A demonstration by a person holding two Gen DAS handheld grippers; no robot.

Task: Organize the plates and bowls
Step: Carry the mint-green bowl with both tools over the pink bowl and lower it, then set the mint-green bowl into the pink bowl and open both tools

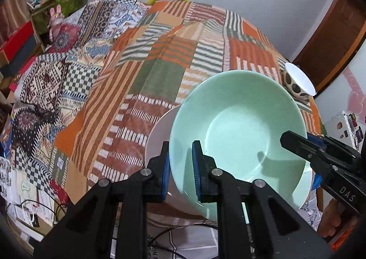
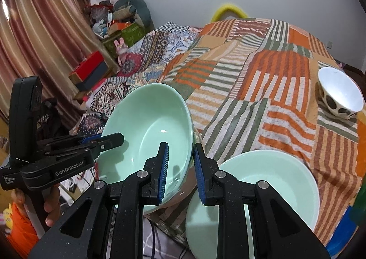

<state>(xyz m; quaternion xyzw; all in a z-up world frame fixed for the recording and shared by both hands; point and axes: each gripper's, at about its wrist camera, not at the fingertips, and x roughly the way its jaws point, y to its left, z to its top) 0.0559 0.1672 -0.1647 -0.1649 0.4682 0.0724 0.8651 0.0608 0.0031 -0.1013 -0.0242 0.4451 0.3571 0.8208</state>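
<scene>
Left tongs (image 1: 180, 167): clamped on the rim of the tilted green bowl (image 1: 238, 128), over the tabletop (image 1: 160, 64) near edge.
Right tongs (image 2: 181, 172): straddling the same bowl's rim; contact unclear.
Second green bowl (image 2: 274, 181): near edge.
Spotted bowl (image 2: 338, 96): right edge.

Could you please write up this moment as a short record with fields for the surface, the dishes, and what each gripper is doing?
surface: patchwork cloth over the table
held dish: mint green bowl, tilted, lifted above a pale plate
left gripper: jaws either side of the bowl's rim
right gripper: jaws either side of the rim on the opposite edge
other dishes: second mint green bowl at the near edge; spotted bowl upright at far right
grip contact: cannot tell whether the pads press the rim
</scene>
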